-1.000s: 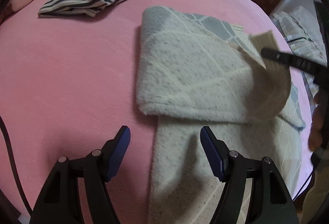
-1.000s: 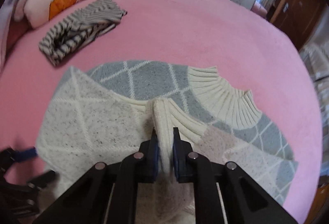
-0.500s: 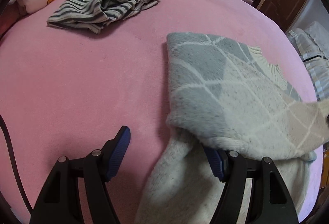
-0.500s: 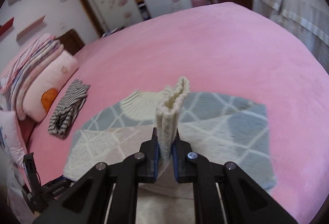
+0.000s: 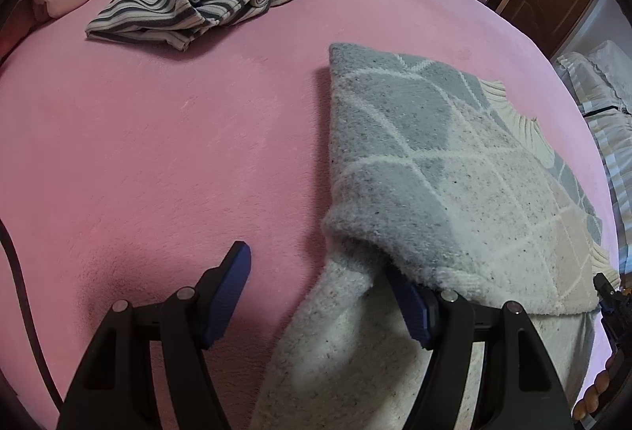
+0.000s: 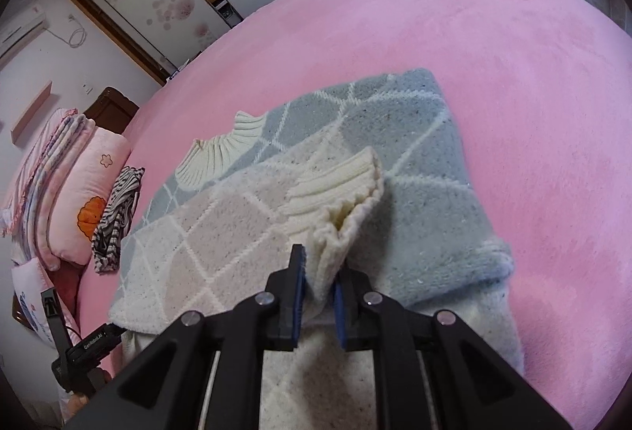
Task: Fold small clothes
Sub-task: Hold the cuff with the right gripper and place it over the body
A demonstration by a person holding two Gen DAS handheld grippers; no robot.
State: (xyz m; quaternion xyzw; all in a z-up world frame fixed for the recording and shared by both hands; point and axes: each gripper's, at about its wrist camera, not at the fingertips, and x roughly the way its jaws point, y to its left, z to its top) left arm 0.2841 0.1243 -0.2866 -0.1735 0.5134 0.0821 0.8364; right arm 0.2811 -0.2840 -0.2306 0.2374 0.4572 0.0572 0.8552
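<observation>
My right claw (image 6: pixel 319 286), jaws opening, pinches the cream ribbed cuff (image 6: pixel 335 189) over the grey-and-cream diamond-knit sweater (image 6: pixel 414 161); left claw (image 5: pixel 328 295) released beside its near-left fold.

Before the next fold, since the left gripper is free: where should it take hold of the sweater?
Probably the sweater's thick folded corner nearest the left gripper, approached from the bare pink blanket side. That rolled edge stands proud of the bed; one finger already lies under it.
</observation>
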